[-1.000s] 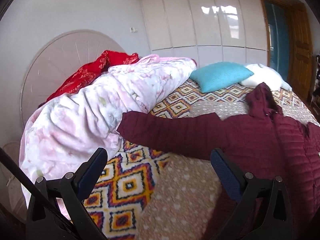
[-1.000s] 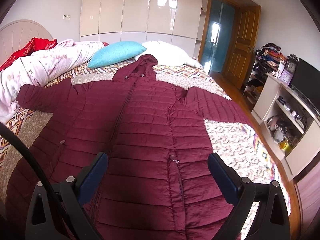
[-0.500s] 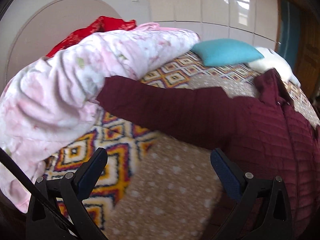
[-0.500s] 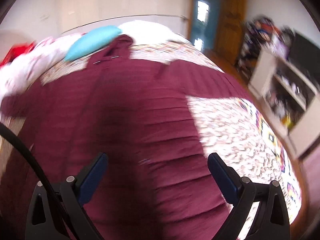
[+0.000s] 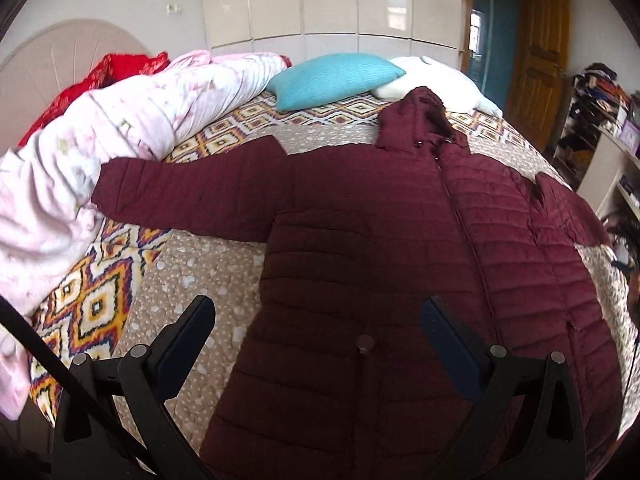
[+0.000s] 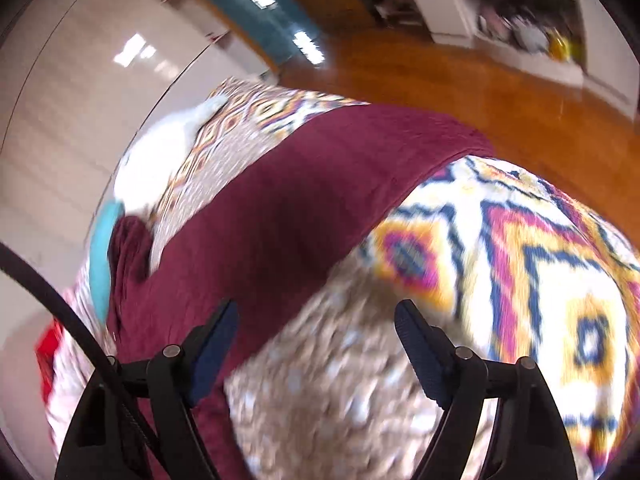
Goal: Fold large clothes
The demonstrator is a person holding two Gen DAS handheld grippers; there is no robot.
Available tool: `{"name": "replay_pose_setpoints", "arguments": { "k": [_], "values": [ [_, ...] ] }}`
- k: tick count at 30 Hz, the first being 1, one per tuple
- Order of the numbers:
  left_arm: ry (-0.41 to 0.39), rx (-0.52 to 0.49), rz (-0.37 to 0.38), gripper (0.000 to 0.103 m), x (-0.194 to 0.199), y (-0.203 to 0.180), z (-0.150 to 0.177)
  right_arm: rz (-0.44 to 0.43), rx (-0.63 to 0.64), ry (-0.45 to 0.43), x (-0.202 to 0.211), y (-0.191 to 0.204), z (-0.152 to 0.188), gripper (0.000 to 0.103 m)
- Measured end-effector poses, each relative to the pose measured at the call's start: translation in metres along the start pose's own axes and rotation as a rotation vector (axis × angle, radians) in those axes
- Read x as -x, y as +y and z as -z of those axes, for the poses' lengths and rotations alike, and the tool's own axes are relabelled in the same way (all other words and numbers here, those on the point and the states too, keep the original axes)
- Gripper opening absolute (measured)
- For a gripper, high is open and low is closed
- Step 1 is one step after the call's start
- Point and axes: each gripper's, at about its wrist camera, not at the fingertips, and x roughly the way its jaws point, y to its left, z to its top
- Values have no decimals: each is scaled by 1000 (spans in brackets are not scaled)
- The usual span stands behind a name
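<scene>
step: reach for sleeves | coat point(image 5: 384, 248) spread flat on bed point(image 5: 192, 280), hood far | left gripper point(image 5: 316, 336) jaws open, empty, over near hem | right gripper point(image 6: 316, 344) jaws open, empty, by right sleeve point(image 6: 320, 184) | advice: pinch each cuff, fold inward flat

My maroon quilted hooded coat point(image 5: 400, 216) lies flat, front up, zipped. Its sleeves spread sideways; its hood points toward the pillows.

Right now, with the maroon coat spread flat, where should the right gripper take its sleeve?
Probably the cuff end of the coat's sleeve, coming from the bed's floor side: it lies flat, reaching the bedspread edge. Right gripper is open.
</scene>
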Motion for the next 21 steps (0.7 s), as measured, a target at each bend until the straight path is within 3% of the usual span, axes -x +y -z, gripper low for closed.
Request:
{"name": "replay_pose_setpoints", "arguments": {
  "k": [4,9,10,11,13,16,19,21],
  "values": [
    [-19,-28,-11,103,4,-10,7,-41,-156,-21,-20,-26,-26,85],
    [-28,-20,-37,103,5,-9,9,-54,-220,-66,-32,-28,-52,83],
    [-32,-14,-51,103,4,-7,9,-39,-219,-75,-34,-25,-57,72],
    [-33,-9,-64,103,4,-6,9,-9,-214,-76,-36,-23,-63,49],
    [-34,-4,-89,103,2,-2,10,44,-195,-61,-39,-23,-73,19],
    [-32,-3,-106,103,-1,4,10,68,-113,-101,-21,-5,-79,13],
    [-31,-1,-123,103,-3,8,13,92,89,-162,7,45,-75,11],
    [-28,9,-125,103,-4,12,15,47,209,-179,25,84,-65,10]
  ]
}}
